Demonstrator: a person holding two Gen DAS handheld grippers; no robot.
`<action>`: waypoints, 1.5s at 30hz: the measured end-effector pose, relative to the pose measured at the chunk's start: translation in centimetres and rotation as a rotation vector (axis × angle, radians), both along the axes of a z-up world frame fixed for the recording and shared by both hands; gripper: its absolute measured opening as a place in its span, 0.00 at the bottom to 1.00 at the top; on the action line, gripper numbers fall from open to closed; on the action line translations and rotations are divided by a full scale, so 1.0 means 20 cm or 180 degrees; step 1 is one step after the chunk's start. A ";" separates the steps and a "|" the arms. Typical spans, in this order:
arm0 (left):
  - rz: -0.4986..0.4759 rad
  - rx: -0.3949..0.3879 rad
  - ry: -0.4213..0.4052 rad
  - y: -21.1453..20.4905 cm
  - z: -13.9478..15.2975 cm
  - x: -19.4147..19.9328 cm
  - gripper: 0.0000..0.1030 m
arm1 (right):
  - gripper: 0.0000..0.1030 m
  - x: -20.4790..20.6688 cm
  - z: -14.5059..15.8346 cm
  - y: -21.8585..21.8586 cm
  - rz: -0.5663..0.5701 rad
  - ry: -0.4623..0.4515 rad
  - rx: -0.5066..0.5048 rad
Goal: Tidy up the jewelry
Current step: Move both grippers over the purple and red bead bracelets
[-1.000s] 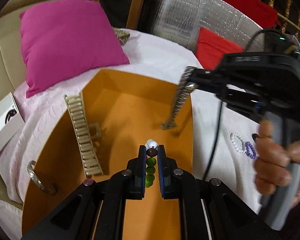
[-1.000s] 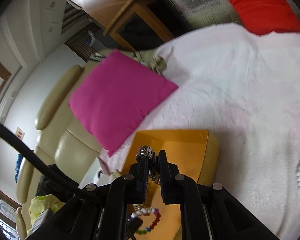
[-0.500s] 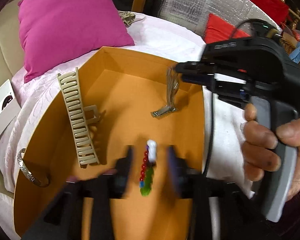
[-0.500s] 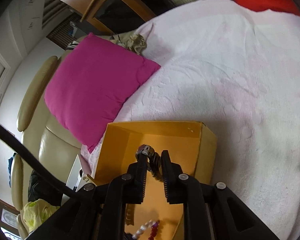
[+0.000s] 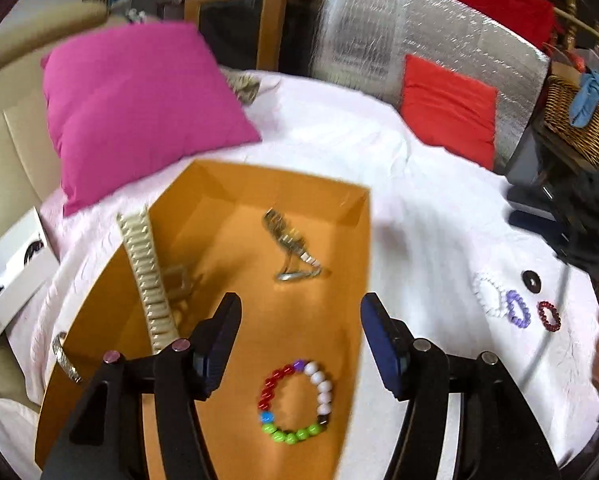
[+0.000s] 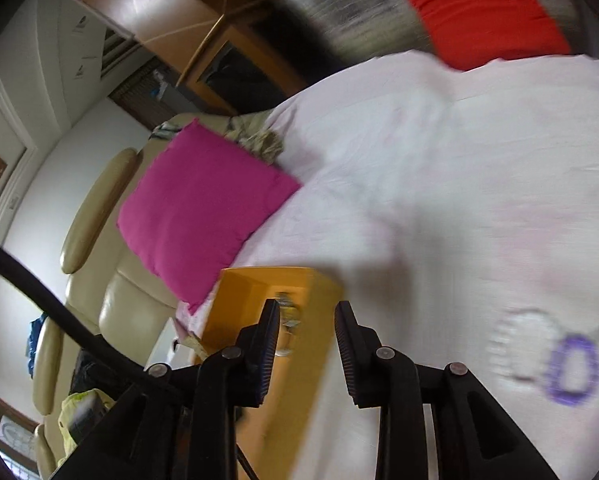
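An orange box (image 5: 111, 304) lies on the white bedspread. Inside it lie a multicoloured bead bracelet (image 5: 295, 400), a silver metal watch band (image 5: 289, 252) and a beige hair claw (image 5: 147, 280) leaning on the left wall. A silver bangle (image 5: 65, 356) sits at the box's left edge. My left gripper (image 5: 299, 324) is open and empty above the bead bracelet. My right gripper (image 6: 306, 320) is open and empty, above the box's right edge (image 6: 323, 280). White (image 5: 487, 294), purple (image 5: 517, 308) and dark red (image 5: 548, 315) bead rings lie on the cloth to the right.
A pink cushion (image 5: 139, 108) lies behind the box at left and a red cushion (image 5: 447, 108) at back right. A white carton (image 5: 11, 276) sits left of the box. A small black disc (image 5: 531, 280) lies by the bead rings. A wicker basket (image 5: 571, 120) stands far right.
My left gripper opened and dropped the bead bracelet into the box. My right gripper opened, released the watch band into the box and drew back to the right.
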State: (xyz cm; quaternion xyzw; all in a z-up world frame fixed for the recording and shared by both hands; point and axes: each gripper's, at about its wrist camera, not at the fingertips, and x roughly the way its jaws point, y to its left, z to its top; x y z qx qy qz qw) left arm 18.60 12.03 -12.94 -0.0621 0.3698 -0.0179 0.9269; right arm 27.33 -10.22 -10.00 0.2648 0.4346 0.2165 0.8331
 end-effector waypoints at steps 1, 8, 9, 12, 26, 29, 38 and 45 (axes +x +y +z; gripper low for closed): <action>-0.0023 0.0009 -0.0026 -0.02 0.01 0.00 0.62 | 0.31 -0.04 0.01 -0.09 -0.0069 -0.0004 -0.0023; -0.0350 0.0191 -0.0171 -0.32 0.05 -0.02 0.66 | 0.31 -0.40 -0.01 -0.71 -0.0670 0.0044 -0.0043; -0.0400 0.0223 -0.0185 -0.37 0.06 -0.03 0.66 | 0.32 -0.45 -0.02 -0.78 -0.0762 0.0053 -0.0034; -0.0529 0.0307 -0.0173 -0.48 0.05 -0.05 0.70 | 0.36 -0.57 -0.07 -0.94 -0.0952 0.0092 0.0032; -0.0757 0.0489 -0.0178 -0.83 0.03 -0.08 0.82 | 0.46 -0.70 -0.21 -1.24 -0.1335 0.0262 0.0420; -0.0724 0.0585 -0.0205 -0.89 0.03 -0.08 0.84 | 0.46 -0.70 -0.22 -1.23 -0.1312 0.0296 0.0290; -0.0574 0.0967 -0.0463 -1.02 0.11 -0.09 0.84 | 0.50 -0.74 -0.16 -1.22 -0.1301 0.0125 -0.0101; -0.0654 0.0886 -0.0599 -1.12 0.20 -0.07 0.84 | 0.50 -0.73 -0.16 -1.24 -0.1327 0.0101 -0.0169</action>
